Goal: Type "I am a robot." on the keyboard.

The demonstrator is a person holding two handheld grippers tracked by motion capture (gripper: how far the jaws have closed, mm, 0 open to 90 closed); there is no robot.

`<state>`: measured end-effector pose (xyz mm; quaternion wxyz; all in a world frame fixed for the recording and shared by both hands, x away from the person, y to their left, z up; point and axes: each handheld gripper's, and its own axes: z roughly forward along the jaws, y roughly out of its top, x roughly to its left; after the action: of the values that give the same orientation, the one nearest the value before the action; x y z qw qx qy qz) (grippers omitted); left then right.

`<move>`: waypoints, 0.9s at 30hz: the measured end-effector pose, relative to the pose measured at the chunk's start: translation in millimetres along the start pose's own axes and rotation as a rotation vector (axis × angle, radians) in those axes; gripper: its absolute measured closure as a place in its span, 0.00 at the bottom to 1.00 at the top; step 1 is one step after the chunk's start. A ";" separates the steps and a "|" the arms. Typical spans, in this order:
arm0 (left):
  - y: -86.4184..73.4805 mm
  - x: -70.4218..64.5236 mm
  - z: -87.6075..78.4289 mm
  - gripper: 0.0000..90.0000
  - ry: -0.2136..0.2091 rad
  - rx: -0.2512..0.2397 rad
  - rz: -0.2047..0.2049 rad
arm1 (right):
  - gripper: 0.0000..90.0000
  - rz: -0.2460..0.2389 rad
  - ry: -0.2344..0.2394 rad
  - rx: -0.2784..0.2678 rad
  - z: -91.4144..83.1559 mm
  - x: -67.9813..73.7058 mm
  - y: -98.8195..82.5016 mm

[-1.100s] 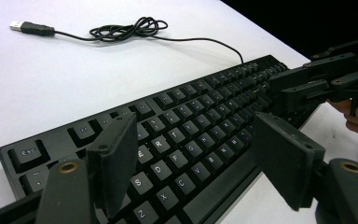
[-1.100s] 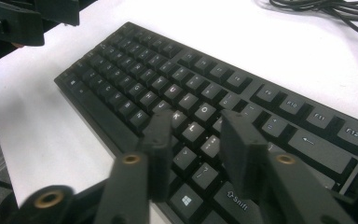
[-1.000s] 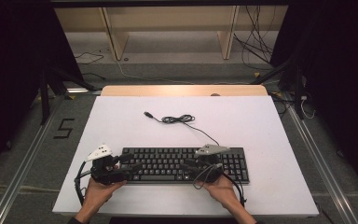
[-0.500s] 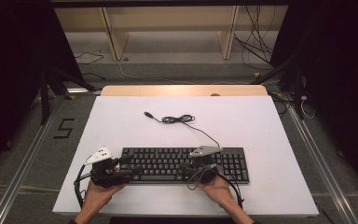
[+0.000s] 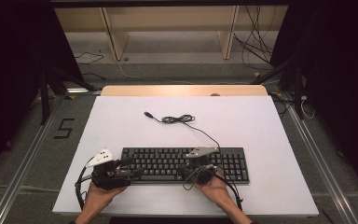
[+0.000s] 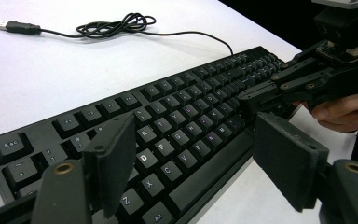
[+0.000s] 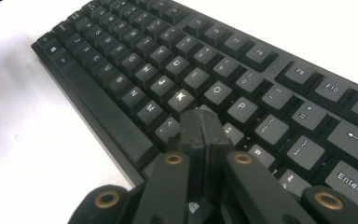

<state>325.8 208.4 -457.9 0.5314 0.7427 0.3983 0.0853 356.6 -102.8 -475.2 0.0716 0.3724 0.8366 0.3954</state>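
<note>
Keyboard [image 5: 186,163] near-centre on table [image 5: 270,130]; right gripper [image 7: 200,128] closed empty, tip poised over the L/comma keys, looks mid key-press; left gripper [image 6: 193,163] wide open, empty; next: press straight down.

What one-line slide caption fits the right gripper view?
Shut right gripper with its tips pressed together over the black plastic keyboard, near the K key, on the white table.

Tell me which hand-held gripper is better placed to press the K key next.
Right. The right hand-held gripper, shut, hovers just short of the K key; the left hand-held gripper stands open over the keyboard's left end.
</note>
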 end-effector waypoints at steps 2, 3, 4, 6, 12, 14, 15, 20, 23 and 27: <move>-0.1 -0.4 0.1 0.33 -0.001 0.000 0.001 | 1.00 -0.001 -0.002 0.001 0.9 0.1 -0.2; -0.1 -0.7 0.2 0.33 -0.001 0.000 0.000 | 1.00 -0.001 -0.003 0.003 1.2 0.1 -0.4; -0.2 -0.8 0.2 0.33 -0.002 0.002 0.003 | 1.00 0.001 -0.005 0.006 1.3 0.3 -0.6; -0.4 -1.6 0.6 0.33 -0.003 0.002 0.000 | 1.00 -0.002 -0.005 0.005 1.5 0.2 -0.8; -0.7 -2.1 1.3 0.33 -0.005 0.005 0.001 | 1.00 -0.029 -0.024 0.009 4.7 1.8 -2.8; -0.8 -2.2 1.3 0.33 -0.006 0.009 0.006 | 1.00 -0.035 -0.030 0.009 4.7 2.4 -2.8; -0.9 -2.3 1.4 0.33 -0.006 0.009 0.006 | 1.00 -0.033 -0.030 0.009 4.7 2.4 -2.9; -0.9 -2.0 1.7 0.33 -0.004 0.008 0.004 | 1.00 -0.016 -0.027 0.003 4.4 2.0 -2.9; -0.9 -1.3 1.5 0.33 -0.002 0.006 0.003 | 0.93 -0.004 -0.007 -0.007 2.4 1.9 -2.9; -1.0 0.5 0.9 0.33 0.001 0.005 -0.001 | 0.86 0.004 0.000 -0.039 -4.4 0.8 -1.4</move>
<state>326.2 208.2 -459.3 0.5295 0.7439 0.3990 0.0845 353.4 -105.5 -473.1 0.0779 0.3726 0.8279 0.4120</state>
